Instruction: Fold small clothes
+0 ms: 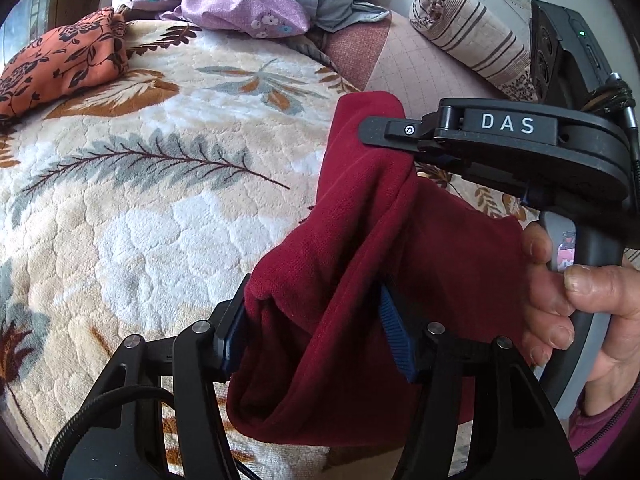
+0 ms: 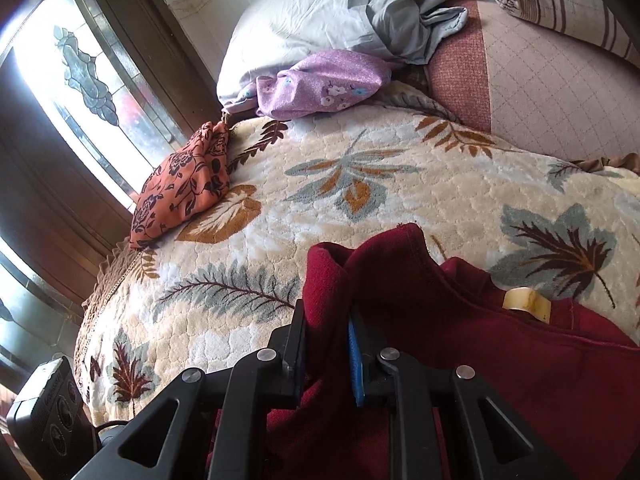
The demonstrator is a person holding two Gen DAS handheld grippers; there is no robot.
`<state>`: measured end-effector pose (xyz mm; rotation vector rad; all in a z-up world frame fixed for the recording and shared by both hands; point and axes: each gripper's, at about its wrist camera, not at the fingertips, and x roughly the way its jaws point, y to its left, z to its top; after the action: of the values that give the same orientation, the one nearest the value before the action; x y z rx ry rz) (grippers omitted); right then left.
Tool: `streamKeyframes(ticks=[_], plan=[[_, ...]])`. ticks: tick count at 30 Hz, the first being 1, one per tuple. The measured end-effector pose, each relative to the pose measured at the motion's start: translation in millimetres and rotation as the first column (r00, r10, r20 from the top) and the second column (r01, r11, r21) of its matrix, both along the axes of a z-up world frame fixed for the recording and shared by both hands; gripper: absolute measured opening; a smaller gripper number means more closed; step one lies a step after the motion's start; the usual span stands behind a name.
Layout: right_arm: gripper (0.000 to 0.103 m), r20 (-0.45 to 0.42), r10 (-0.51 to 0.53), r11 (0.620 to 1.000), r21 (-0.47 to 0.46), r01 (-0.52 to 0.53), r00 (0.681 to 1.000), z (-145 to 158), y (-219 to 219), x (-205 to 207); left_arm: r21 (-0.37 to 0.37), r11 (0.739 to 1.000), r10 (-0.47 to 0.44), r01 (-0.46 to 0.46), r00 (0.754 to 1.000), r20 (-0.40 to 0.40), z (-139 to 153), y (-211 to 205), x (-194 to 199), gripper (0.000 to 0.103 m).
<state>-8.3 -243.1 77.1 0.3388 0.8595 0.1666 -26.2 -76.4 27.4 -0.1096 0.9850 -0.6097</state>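
In the left wrist view the left tongs [image 1: 312, 336] stand fairly wide with a thick bunch of the dark red garment [image 1: 360, 248] filling the gap; whether the pads truly pinch it is hard to make out. Above them, over the leaf-patterned blanket [image 1: 140, 200], the right tongs [image 1: 404, 142] bite its upper fold, held by a hand [image 1: 580, 308].

In the right wrist view the right tongs [image 2: 326, 344] are nearly closed, clamping a garment [image 2: 480, 360] edge; its lower part runs out of frame, on the blanket [image 2: 320, 200].

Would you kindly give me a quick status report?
Both claws, left and right, clamped on maroon garment. Garment held above leaf-print blanket. Nothing in the way.
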Motion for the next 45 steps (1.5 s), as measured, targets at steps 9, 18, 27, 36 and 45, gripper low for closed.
streamKeyframes(ticks=[9, 18, 27, 36, 45], plan=[[0.018, -0.043, 0.021, 0.999, -0.023, -0.022, 0.999, -8.5, 6.3, 7.0, 0.064, 0.998, 0.005, -0.009, 0.999, 0.052, 2.1, -3.5, -7.8, 0.036], [0.067, -0.11, 0.016, 0.999, -0.029, -0.019, 0.994, -16.9, 22.2, 20.8, 0.09, 0.996, 0.01, -0.016, 0.998, 0.06, 2.0, -2.9, -7.7, 0.031], [0.067, -0.176, 0.03, 0.992, -0.116, -0.051, 0.984, -43.8, 42.4, 37.8, 0.1, 0.995, 0.02, -0.025, 0.999, 0.046, -2.0, -3.7, -4.3, 0.031], [0.028, -0.114, 0.009, 0.995, -0.097, -0.02, 0.993, -38.7, 27.6, 27.3, 0.083, 0.996, 0.042, -0.043, 0.999, 0.013, -5.8, 1.3, 2.2, 0.052], [0.022, -0.076, -0.003, 1.0, 0.022, 0.005, 0.997, -33.5, 12.8, 16.9, 0.037, 0.999, 0.011, -0.01, 1.0, -0.02, -5.2, -0.7, -2.1, 0.026]])
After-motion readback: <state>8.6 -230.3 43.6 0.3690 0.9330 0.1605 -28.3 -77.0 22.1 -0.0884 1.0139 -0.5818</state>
